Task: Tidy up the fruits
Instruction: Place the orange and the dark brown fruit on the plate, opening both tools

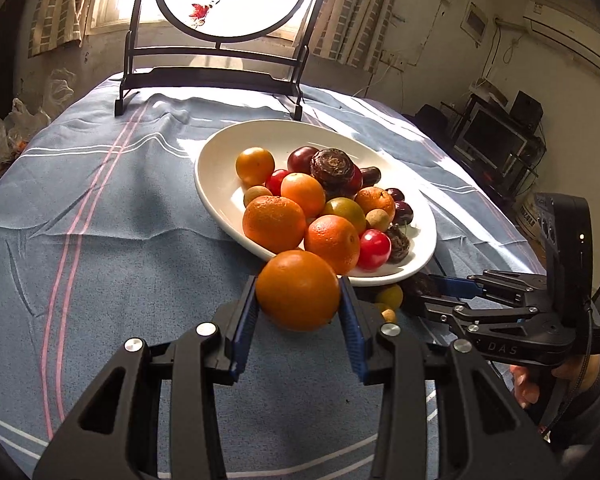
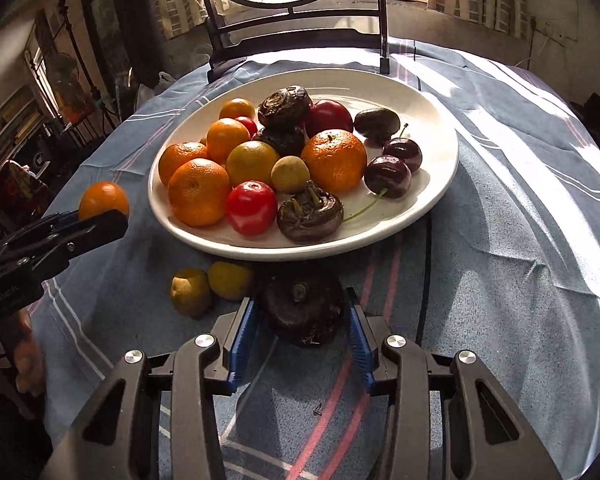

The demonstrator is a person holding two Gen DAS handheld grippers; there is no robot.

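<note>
A white oval plate (image 1: pixel 220 184) (image 2: pixel 428 120) on the blue cloth holds several oranges, red cherry tomatoes, dark cherries, longans and dark water chestnuts. My left gripper (image 1: pixel 299 304) is shut on an orange (image 1: pixel 298 290) just in front of the plate's near rim; the orange also shows in the right wrist view (image 2: pixel 103 199). My right gripper (image 2: pixel 303 316) is shut on a dark water chestnut (image 2: pixel 302 310) close to the plate's front edge; it shows in the left wrist view (image 1: pixel 428 286). Two yellow-green longans (image 2: pixel 191 291) (image 2: pixel 230 280) lie on the cloth between the grippers.
A black stand with a round painted screen (image 1: pixel 220 80) (image 2: pixel 300 28) stands behind the plate at the table's far edge. The blue striped tablecloth (image 1: pixel 100 200) is wrinkled. Shelves and a monitor (image 1: pixel 496 140) stand off the table to the right.
</note>
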